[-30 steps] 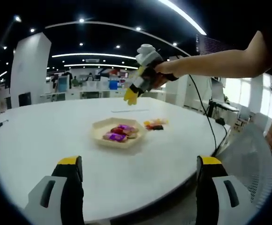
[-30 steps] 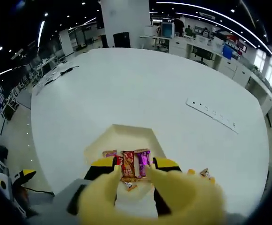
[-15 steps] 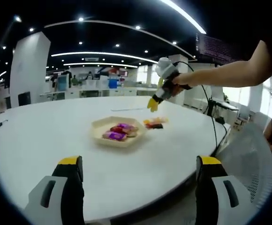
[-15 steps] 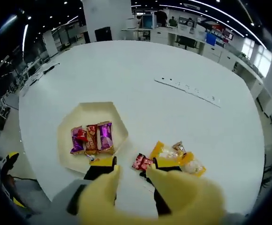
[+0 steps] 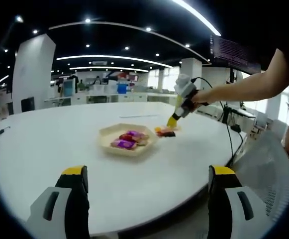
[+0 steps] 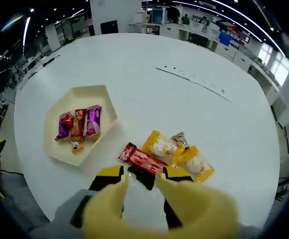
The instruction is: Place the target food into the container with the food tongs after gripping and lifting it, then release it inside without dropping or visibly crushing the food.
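A cream hexagonal tray (image 6: 98, 145) on the white round table holds purple, red and orange snack packets (image 6: 77, 124). To its right lies a loose pile: a red packet (image 6: 143, 159), two yellow packets (image 6: 162, 146) and a small dark packet just below the red one. My right gripper (image 6: 143, 177) hovers open right over this pile, its jaws on either side of the dark packet. In the left gripper view, the right gripper (image 5: 173, 121) points down at the pile (image 5: 164, 132) beside the tray (image 5: 106, 139). My left gripper (image 5: 148, 174) is open and holds nothing, near the table's edge.
A white power strip (image 6: 194, 80) lies on the table beyond the pile. A person's arm (image 5: 239, 89) reaches in from the right, with a black cable hanging from the right gripper. Office desks and a pillar stand in the background.
The right gripper has swung from above the tray over to the loose pile and come down closer to the table. The left gripper has stayed still.
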`<action>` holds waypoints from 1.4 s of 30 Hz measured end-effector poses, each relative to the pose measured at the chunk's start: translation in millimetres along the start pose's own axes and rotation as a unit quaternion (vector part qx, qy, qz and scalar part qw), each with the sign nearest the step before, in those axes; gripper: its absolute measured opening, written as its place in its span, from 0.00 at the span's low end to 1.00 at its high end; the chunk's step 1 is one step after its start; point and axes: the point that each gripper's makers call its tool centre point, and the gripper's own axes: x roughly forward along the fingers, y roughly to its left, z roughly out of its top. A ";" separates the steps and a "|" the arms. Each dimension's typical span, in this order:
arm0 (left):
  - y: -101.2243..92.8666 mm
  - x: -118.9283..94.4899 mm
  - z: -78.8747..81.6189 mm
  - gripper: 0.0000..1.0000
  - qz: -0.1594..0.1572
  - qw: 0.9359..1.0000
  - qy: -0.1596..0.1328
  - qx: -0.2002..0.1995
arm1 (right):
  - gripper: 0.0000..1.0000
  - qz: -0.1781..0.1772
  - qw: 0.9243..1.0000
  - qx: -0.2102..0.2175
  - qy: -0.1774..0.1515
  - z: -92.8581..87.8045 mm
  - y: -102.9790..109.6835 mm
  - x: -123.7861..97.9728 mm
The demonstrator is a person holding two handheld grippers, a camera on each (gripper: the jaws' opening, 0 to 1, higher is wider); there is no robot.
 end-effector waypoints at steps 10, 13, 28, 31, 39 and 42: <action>1.5 -0.2 -1.5 0.97 0.003 1.000 0.004 -0.002 | 0.30 -0.004 0.998 -0.056 0.008 5.9 -3.9 19.7; 2.4 -0.1 -1.8 0.97 0.004 1.000 0.005 -0.004 | 0.31 -0.005 0.996 -0.086 0.012 6.4 -4.9 24.2; 4.3 1.7 -2.9 0.96 0.009 1.000 0.011 -0.011 | 0.31 0.032 0.986 -0.163 0.018 12.6 -5.4 39.1; 4.4 1.8 -3.1 0.96 0.009 1.000 0.011 -0.012 | 0.31 0.048 0.984 -0.171 0.018 12.2 -4.8 39.3; 5.5 2.7 -2.5 0.96 0.011 1.000 0.012 -0.014 | 0.32 0.087 0.985 -0.151 0.006 11.3 -6.9 40.5; 5.6 3.2 -2.5 0.96 0.012 1.000 0.012 -0.014 | 0.32 0.092 0.984 -0.154 0.003 12.1 -6.0 41.3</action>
